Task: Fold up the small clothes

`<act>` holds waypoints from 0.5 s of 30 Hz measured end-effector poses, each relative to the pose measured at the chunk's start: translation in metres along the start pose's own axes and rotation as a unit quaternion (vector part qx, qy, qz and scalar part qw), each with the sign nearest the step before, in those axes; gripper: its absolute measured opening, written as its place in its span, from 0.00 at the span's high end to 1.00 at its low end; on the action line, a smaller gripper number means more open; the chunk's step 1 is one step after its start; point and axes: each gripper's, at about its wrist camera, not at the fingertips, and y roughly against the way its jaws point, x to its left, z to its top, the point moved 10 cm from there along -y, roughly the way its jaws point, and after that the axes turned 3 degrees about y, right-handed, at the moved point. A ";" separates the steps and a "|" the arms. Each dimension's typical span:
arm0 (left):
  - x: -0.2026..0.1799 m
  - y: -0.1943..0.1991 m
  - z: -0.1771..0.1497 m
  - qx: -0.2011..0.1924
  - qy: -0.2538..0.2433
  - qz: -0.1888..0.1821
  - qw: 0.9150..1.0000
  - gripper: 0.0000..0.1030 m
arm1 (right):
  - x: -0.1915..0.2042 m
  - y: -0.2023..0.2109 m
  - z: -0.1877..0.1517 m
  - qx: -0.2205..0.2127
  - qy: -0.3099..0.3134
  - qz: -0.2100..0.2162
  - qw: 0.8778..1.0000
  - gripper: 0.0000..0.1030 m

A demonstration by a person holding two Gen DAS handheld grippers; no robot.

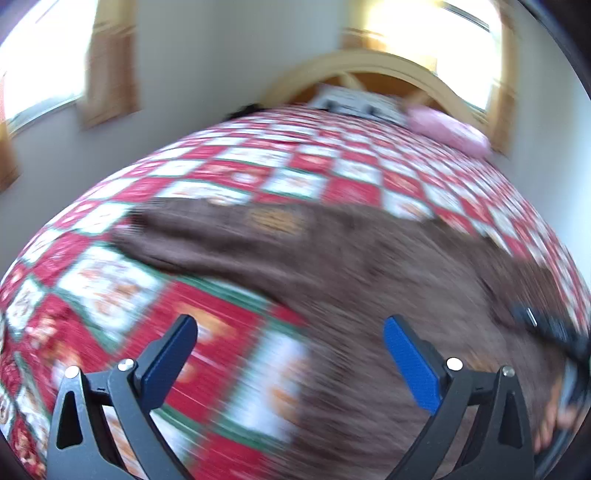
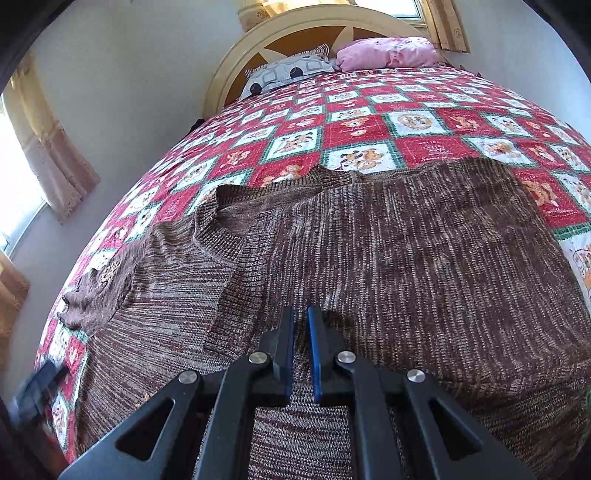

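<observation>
Covering the bed — a red-and-white patchwork quilt — arched headboard behind.

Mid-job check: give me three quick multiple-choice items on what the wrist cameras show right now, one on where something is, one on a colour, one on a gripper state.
1. Where does the pink pillow lie?
A. At the head of the bed, by the headboard
B. On top of the sweater
C. On the floor beside the bed

2. What colour is the sweater spread on the quilt?
A. Navy blue
B. Mottled brown
C. White

3. How do the jaws of the left gripper stand?
A. Clamped on the sweater
B. Shut on nothing
C. Wide open, nothing between them

Answers:
1 A: the right wrist view shows it against the headboard, next to a patterned pillow.
2 B: the knit reads brown in both views.
3 C: the left wrist view shows the two blue pads far apart over the quilt and the sweater's edge.
</observation>
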 end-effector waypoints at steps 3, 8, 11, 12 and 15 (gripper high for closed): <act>0.052 -0.013 0.025 -0.010 0.066 0.023 0.997 0.01 | 0.001 0.001 0.000 -0.001 0.005 -0.001 1.000 0.89; 0.124 -0.053 0.044 0.011 0.187 0.035 0.982 0.12 | 0.008 0.000 0.000 0.000 0.019 -0.002 1.000 0.81; 0.143 -0.080 0.036 0.047 0.246 0.027 0.968 0.19 | 0.007 0.000 0.000 0.000 0.020 -0.002 1.000 0.80; 0.146 -0.082 0.040 0.034 0.252 0.026 0.967 0.19 | 0.008 0.000 0.000 0.000 0.019 -0.001 1.000 0.80; 0.141 -0.087 0.046 0.028 0.252 0.026 0.967 0.19 | 0.008 -0.001 0.000 0.000 0.016 0.002 1.000 0.80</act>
